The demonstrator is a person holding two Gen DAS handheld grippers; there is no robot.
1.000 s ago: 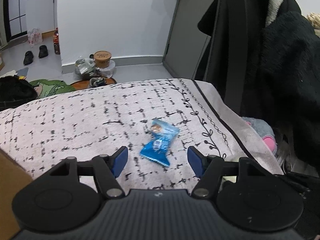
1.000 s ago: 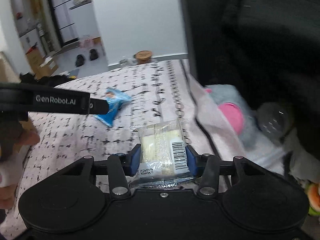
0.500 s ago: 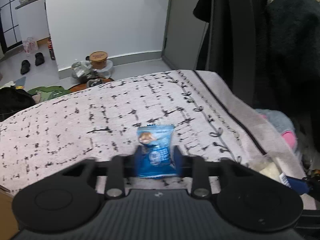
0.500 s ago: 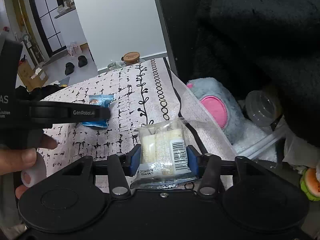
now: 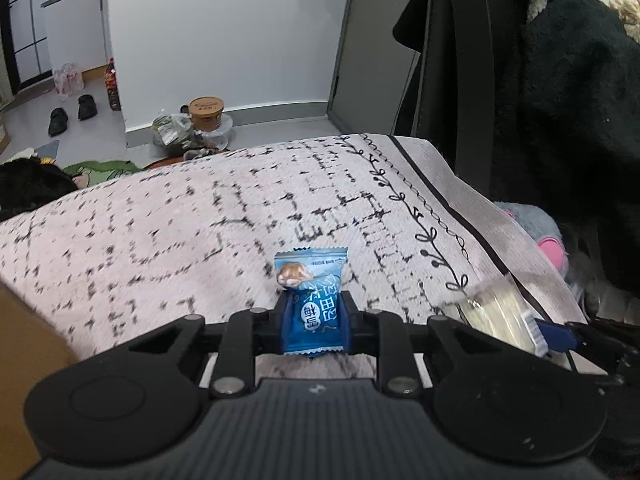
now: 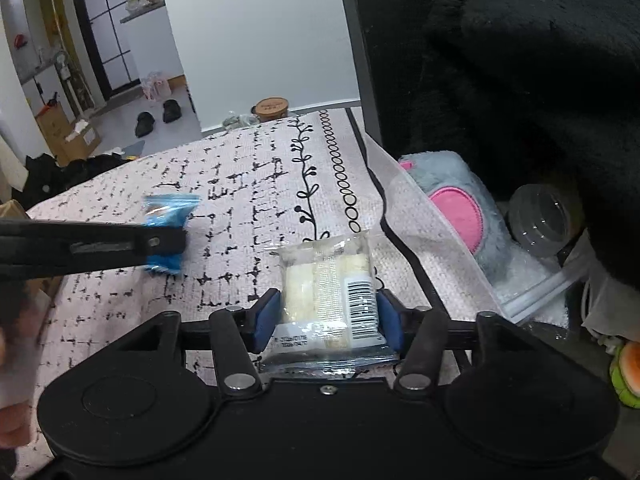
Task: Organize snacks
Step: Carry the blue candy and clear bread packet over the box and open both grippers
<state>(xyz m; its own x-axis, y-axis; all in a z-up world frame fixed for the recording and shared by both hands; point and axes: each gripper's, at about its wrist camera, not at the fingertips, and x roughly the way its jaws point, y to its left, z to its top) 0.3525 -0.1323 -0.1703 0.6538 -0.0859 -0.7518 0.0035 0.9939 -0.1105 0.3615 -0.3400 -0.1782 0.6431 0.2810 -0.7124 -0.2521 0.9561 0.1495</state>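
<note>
The left gripper (image 5: 313, 320), black with blue pads, has just been closing and now pinches a small blue foil-wrapped candy packet (image 5: 312, 300) between its pads; the packet stands upright, its crimped top edge and a printed brown sweet above the fingers. Seen from the right wrist, this same gripper (image 6: 166, 240) reaches in from the left edge, blurred, with the blue packet (image 6: 168, 210) showing above and below its fingers, over the cloth. A hand (image 6: 16, 364) shows blurred at that view's lower left edge.

The right gripper (image 6: 327, 322), of the same make, is clamped on a clear plastic packet of pale yellow biscuits (image 6: 326, 288), a white barcode label on its right side and a printed date strip at the bottom. From the left wrist, this clear packet (image 5: 500, 312) and one blue pad appear at the right, just beside the cloth's edge.

Both packets are over a pale pink woven cloth (image 5: 160, 240) with black dashes, a vine-and-ring border and a black stripe. Beyond the cloth's right edge lies a grey plush toy with a pink patch (image 6: 456, 204), next to a clear plastic jar (image 6: 540, 216) and dark fleecy clothing (image 6: 520, 60). On the floor farther back stand a brown lidded tub (image 5: 206, 112) and a pair of black shoes (image 5: 72, 114).
</note>
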